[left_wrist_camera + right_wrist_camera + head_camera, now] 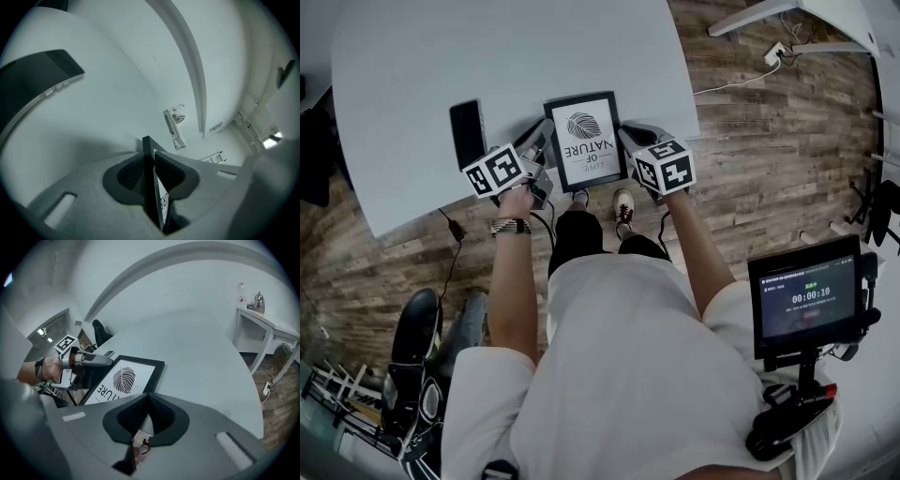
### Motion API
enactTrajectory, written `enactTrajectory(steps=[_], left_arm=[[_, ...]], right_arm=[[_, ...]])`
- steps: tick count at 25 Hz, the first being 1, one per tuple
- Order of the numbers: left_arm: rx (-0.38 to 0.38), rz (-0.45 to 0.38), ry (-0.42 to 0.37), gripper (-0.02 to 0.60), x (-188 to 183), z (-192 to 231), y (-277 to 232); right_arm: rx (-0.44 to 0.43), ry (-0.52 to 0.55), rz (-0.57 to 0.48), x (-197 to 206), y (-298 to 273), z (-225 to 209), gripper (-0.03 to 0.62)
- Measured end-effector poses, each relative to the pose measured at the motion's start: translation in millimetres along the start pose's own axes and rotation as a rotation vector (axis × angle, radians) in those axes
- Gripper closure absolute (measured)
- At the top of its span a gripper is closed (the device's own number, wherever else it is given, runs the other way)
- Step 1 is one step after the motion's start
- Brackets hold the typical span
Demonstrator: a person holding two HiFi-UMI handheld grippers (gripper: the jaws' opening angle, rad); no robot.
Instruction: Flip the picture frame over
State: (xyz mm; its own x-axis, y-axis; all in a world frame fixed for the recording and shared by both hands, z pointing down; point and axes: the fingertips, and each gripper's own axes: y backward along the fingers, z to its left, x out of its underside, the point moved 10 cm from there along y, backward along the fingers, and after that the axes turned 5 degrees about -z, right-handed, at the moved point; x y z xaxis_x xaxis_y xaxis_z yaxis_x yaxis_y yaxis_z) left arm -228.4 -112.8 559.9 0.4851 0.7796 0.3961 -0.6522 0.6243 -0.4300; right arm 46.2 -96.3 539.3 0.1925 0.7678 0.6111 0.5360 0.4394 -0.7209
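Black picture frame clamped between left gripper jaws

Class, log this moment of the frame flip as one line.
picture frame: print side up at table edge | left claw: shut on frame's left edge | right claw: shut, empty, by frame's right side | flip: not done

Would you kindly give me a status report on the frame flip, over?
Left gripper shut on picture frame, left edge. Right gripper shut, empty, at right edge. Print side up, not yet flipped. Smartphone lying close on the left.
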Motion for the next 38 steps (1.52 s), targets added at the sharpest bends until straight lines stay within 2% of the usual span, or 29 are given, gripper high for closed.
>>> enactTrajectory(steps=[8,12,18,30,34,38], left_arm=[[-0.070,0.056,-0.042,0.506,-1,-1,-1],[-0.079,0.089,-0.057,0.466,0,-2,-4],[-0.107,0.076,-0.079,0.428,-1,-3,-6],[-0.112,0.064,-0.171,0.431,-10,-10,-5],[-0.130,0.047,-0.231,0.494,-13,-14,-4],[-0.183,0.043,-0.343,0.574,-16,-20,-1]], right_arm=[[0.001,-0.002,0.001,-2,-3,1,0.588],[0.005,0.004,-0.001,-1,-3,1,0.588],[0.006,0.012,0.005,-1,-5,-1,0.585],[0.026,0.016,-0.003,-5,-4,-7,0.585],[0.030,0.014,-0.026,-11,-2,-7,0.585],[0.046,0.017,-0.064,-21,0,-7,0.591]])
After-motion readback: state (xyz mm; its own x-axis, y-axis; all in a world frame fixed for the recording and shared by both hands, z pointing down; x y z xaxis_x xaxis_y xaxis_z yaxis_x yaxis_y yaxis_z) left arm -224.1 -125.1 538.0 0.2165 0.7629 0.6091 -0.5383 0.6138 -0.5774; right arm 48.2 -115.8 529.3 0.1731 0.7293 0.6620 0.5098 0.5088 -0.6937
